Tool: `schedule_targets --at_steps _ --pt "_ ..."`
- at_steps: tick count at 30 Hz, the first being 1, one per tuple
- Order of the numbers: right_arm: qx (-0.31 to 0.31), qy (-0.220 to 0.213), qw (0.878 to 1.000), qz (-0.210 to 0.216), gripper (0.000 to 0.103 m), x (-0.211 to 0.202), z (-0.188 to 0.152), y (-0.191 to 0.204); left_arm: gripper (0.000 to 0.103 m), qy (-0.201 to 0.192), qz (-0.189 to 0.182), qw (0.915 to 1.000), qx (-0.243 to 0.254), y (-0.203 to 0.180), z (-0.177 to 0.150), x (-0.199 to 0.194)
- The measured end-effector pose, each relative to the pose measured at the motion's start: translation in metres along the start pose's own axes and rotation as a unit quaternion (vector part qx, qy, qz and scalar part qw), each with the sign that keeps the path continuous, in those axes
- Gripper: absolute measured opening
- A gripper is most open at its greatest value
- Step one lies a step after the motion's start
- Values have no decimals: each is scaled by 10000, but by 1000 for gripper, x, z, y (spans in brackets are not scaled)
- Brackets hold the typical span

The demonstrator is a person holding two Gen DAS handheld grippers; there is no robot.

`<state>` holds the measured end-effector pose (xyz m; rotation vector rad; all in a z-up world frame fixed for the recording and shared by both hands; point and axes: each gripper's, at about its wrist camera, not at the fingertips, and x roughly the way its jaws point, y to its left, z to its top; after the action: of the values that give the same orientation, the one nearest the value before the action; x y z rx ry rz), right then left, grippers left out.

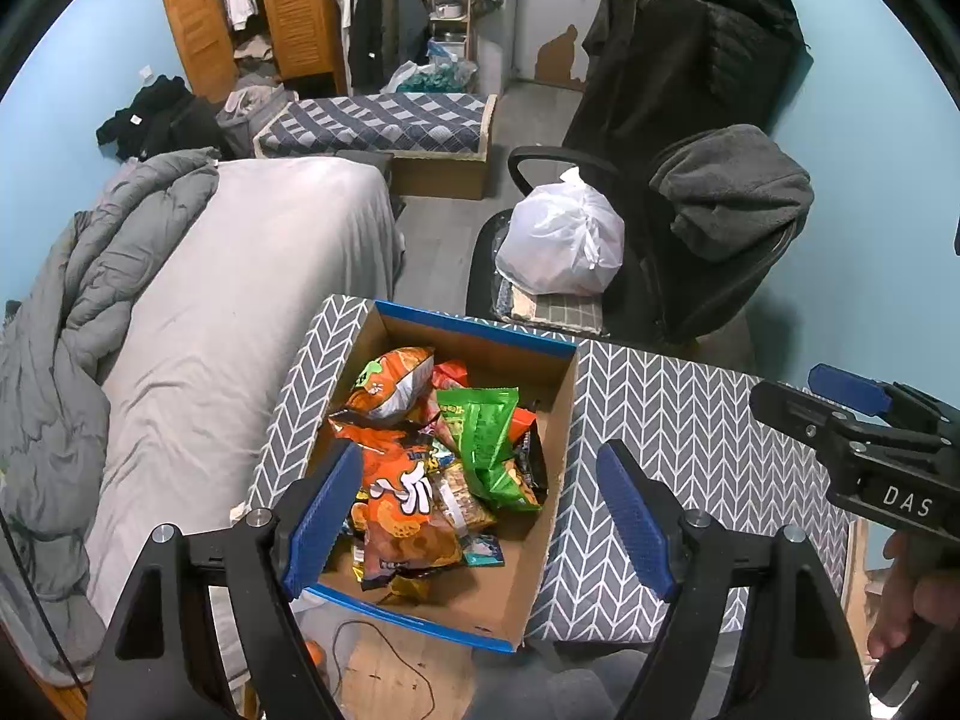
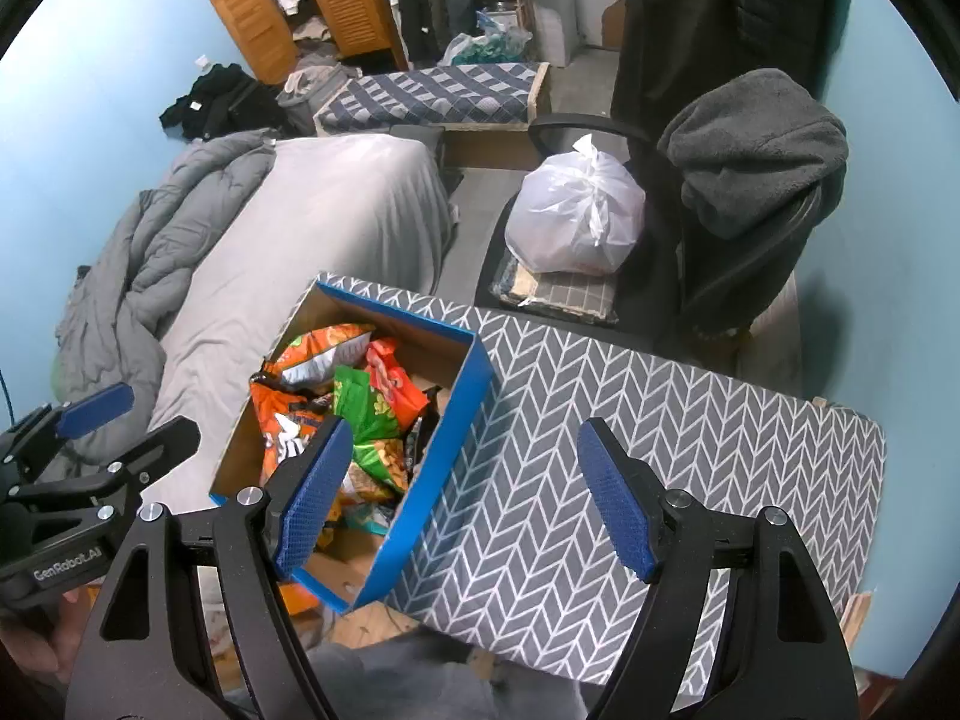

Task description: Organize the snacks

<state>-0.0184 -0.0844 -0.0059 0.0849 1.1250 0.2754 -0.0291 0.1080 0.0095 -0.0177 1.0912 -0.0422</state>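
Note:
A blue-rimmed cardboard box (image 1: 558,414) (image 2: 444,438) stands on the left end of a table with a grey chevron cloth (image 1: 690,438) (image 2: 600,450). Inside lie several snack bags: orange puff bags (image 1: 396,486) (image 2: 279,420), a green bag (image 1: 486,438) (image 2: 372,420) and smaller packets. My left gripper (image 1: 480,510) hovers open above the box with nothing between its blue pads. Over the box's right wall and the cloth, my right gripper (image 2: 462,492) is open and empty too. Each gripper shows at the edge of the other's view.
A bed with a grey sheet (image 1: 240,300) and duvet (image 1: 72,300) lies left of the table. Behind the table stands an office chair (image 1: 690,240) draped with a grey fleece, a white plastic bag (image 1: 564,240) on its seat. A cable (image 1: 384,660) lies on the wooden floor below.

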Motion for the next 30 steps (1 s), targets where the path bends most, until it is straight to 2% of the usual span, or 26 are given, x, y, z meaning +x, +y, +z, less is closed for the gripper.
schedule_targets --at_steps 30 --pt "6 2 10000 62 77 -5 -2 3 81 114 97 9999 -31 -7 -2 -4"
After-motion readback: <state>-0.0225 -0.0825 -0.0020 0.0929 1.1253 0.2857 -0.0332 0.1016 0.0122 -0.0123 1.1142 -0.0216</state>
